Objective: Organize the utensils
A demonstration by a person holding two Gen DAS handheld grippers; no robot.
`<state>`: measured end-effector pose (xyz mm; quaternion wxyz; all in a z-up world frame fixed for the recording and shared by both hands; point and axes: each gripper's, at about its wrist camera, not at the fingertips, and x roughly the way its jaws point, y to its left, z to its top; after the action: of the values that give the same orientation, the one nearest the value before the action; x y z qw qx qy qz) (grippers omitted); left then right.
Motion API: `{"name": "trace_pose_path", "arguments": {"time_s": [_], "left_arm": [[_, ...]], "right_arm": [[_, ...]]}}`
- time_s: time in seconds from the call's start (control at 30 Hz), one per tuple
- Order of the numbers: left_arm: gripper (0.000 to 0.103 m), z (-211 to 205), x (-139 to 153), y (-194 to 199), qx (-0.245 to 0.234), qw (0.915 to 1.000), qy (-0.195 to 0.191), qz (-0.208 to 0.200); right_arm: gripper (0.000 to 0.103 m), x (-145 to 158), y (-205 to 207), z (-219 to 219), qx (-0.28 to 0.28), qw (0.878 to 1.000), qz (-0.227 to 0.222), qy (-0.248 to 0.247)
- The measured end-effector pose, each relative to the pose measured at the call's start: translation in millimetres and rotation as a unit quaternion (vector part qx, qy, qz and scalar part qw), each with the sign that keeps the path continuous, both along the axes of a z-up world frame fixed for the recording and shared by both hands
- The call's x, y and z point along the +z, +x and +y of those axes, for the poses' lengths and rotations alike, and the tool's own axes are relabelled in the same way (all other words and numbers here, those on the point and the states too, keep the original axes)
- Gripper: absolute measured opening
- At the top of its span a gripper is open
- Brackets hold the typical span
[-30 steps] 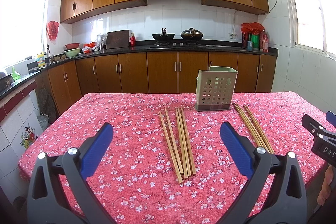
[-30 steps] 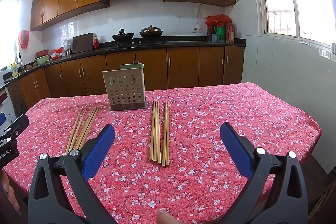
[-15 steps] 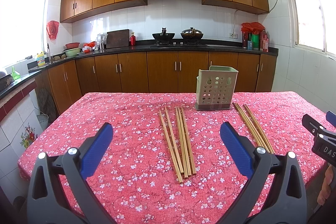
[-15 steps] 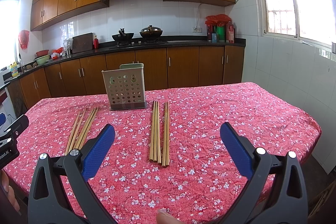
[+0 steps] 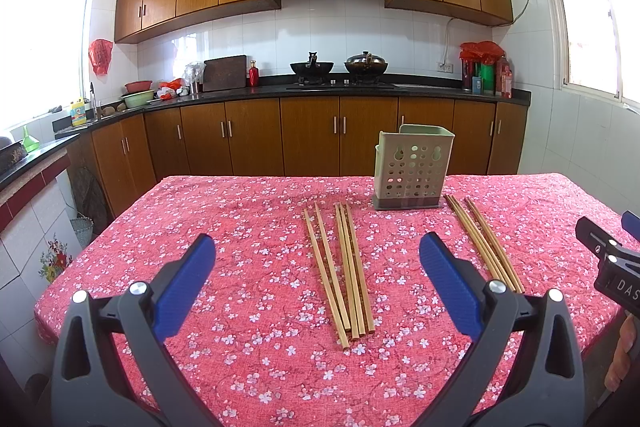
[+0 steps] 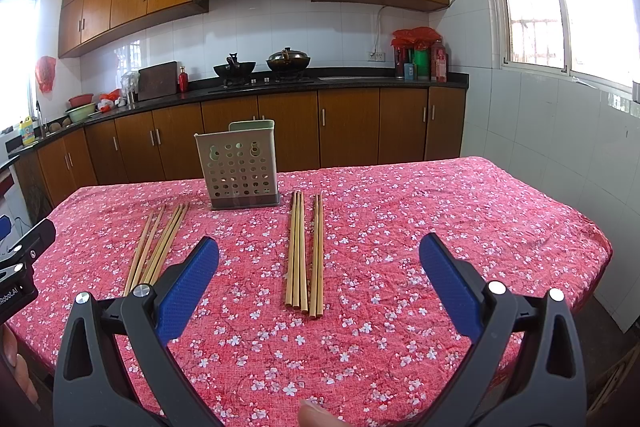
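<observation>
Two bundles of bamboo chopsticks lie on the red floral tablecloth in front of a pale green perforated utensil holder (image 5: 412,167) (image 6: 242,167). The left bundle (image 5: 342,267) (image 6: 158,247) lies straight ahead of my left gripper (image 5: 316,267), which hangs open above the near table edge. The right bundle (image 6: 304,251) (image 5: 484,243) lies ahead of my right gripper (image 6: 318,267), also open with nothing between its blue pads. Each gripper shows at the edge of the other's view, the right gripper (image 5: 612,267) and the left gripper (image 6: 20,267).
The table (image 5: 240,219) stands in a kitchen with wooden cabinets behind it. A dark counter (image 5: 360,91) carries two woks on a stove, a cutting board and bottles. A tiled wall with a window (image 6: 560,7) is at the right. A fingertip (image 6: 316,415) shows at the bottom edge.
</observation>
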<state>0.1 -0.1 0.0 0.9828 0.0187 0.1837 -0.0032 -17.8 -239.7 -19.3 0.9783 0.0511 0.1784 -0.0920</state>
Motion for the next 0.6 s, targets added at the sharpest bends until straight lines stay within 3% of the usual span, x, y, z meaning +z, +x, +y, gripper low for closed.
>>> {"name": "trace_pose_path", "arguments": {"time_s": [0.33, 0.5, 0.6], "left_arm": [[0.099, 1.1, -2.3, 3.5, 0.005, 1.0000, 0.001, 0.004], [0.099, 5.6, -13.2, 16.5, 0.006, 0.9996, -0.004, 0.028], [0.099, 11.9, -19.4, 32.4, 0.016, 0.9980, -0.005, 0.060]], "right_arm": [[0.100, -1.6, 1.0, 0.5, 0.001, 1.000, 0.003, -0.001], [0.099, -7.8, 13.1, -4.9, -0.002, 1.000, 0.022, 0.002], [0.086, -18.1, 31.1, -16.4, -0.008, 0.998, 0.065, 0.021]]}}
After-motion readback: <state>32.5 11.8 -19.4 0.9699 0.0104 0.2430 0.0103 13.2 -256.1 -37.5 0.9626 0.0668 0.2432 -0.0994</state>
